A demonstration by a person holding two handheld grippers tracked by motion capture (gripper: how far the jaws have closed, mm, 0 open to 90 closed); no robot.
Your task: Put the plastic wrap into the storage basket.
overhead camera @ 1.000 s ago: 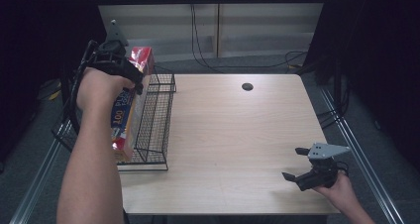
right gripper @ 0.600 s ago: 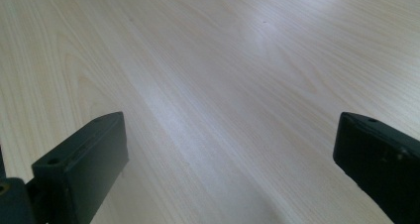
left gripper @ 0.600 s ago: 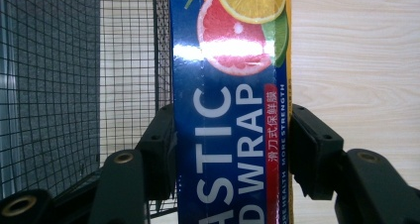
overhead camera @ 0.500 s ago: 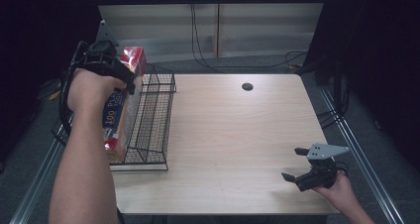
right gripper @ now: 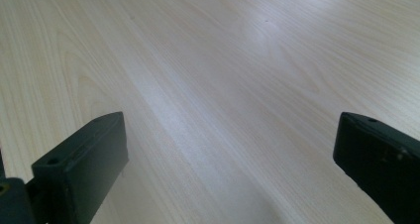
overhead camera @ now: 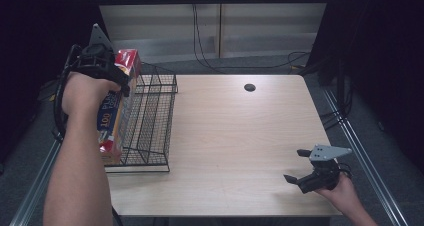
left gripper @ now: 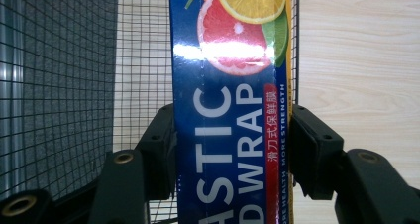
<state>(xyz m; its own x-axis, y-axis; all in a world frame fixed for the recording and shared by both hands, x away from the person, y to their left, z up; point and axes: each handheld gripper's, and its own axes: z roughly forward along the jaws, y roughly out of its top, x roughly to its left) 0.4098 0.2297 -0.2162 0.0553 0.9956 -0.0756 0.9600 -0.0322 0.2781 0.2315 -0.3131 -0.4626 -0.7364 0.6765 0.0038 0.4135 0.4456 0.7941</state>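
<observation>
A wire basket (overhead camera: pixel 150 121) stands on the table's (overhead camera: pixel 240 136) left edge. A plastic wrap box (overhead camera: pixel 116 111) hangs over the basket's left side, clamped in the left gripper (overhead camera: pixel 112 78). The right gripper (overhead camera: pixel 296 167) sits near the table's near right corner. A hole (overhead camera: pixel 249 87) lies far, centre.

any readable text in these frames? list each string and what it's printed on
"ASTIC" over "D WRAP", both cut off, white letters: plastic wrap box clamped in the left gripper.
"MORE STRENGTH", small print along the red stripe: same box; the Chinese characters beside it are too small for me to read reliably.
"100": same box in the high view; the rest there is blurred.
Wire basket, table, right gripper: no text.
</observation>
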